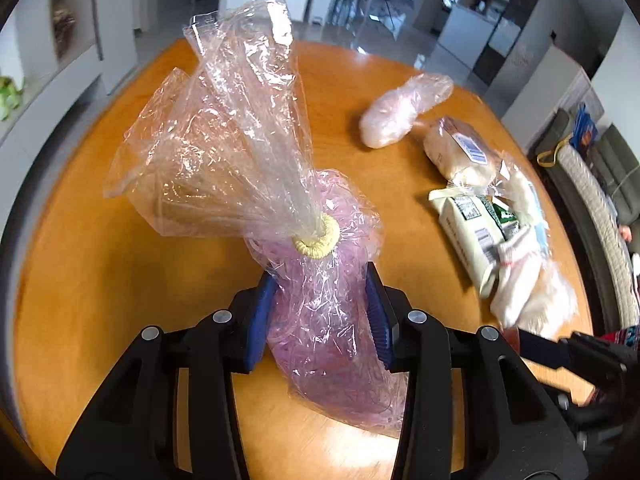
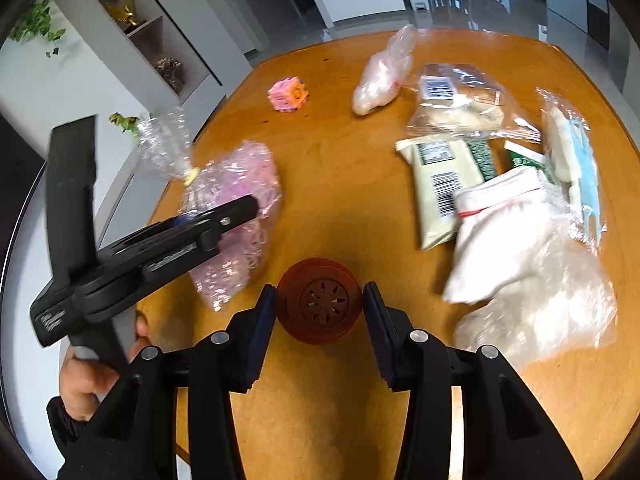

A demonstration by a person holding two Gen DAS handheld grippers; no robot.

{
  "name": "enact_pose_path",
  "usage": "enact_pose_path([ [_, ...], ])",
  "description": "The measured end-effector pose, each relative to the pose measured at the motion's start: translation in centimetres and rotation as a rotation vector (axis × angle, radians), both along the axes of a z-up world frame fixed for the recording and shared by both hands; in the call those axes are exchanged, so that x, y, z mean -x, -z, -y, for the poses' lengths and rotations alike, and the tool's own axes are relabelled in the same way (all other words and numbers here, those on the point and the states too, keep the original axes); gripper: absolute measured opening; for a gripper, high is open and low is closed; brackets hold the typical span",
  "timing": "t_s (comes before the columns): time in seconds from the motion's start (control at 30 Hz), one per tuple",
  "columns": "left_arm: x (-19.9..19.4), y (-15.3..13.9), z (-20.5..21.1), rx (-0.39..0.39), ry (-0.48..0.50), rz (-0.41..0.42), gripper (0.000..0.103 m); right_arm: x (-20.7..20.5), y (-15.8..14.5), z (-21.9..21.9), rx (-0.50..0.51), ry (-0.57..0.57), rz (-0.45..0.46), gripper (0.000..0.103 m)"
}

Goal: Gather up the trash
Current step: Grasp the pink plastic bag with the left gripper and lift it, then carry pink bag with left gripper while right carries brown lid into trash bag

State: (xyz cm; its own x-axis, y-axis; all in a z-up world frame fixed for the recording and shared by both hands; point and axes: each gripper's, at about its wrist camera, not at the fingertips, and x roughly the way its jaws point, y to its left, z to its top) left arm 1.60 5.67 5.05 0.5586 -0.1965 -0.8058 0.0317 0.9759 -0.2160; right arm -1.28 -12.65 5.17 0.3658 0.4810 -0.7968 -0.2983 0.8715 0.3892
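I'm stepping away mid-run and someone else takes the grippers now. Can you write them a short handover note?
Left gripper: jaws closed on the pink plastic bag, tied with a yellow band, at the table's left side.
Right gripper: jaws around the brown round piece, pads touching its sides.
Done: both items grasped; no bin in view.
Left on the table: clear wrapped bundle, labelled clear bag, cream packet, white cloth bag, blue mask, pink cube.

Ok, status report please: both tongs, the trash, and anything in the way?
Left tongs shut on pink bag. Right tongs around brown round lid, contact unclear. More wrappers on table. Nothing blocking.
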Motion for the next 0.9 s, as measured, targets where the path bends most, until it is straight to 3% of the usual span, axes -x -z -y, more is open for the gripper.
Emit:
enact_pose_path([
  [0.47, 13.4, -1.2, -13.8, 0.033, -0.267, 0.081, 0.042, 7.7, -0.6, -11.3, -0.025, -0.196, -0.010, 0.046],
  [0.67, 20.0, -0.2, -20.1, 0.056, -0.428, 0.097, 0.044, 12.1, 0.0, -18.6, -0.010, -0.362, -0.014, 0.046],
  [0.9, 28.3, 1.1, -26.9, 0.031, -0.636, 0.110, 0.044, 18.0, 0.5, -28.1, 0.005, -0.583, 0.000, 0.046],
])
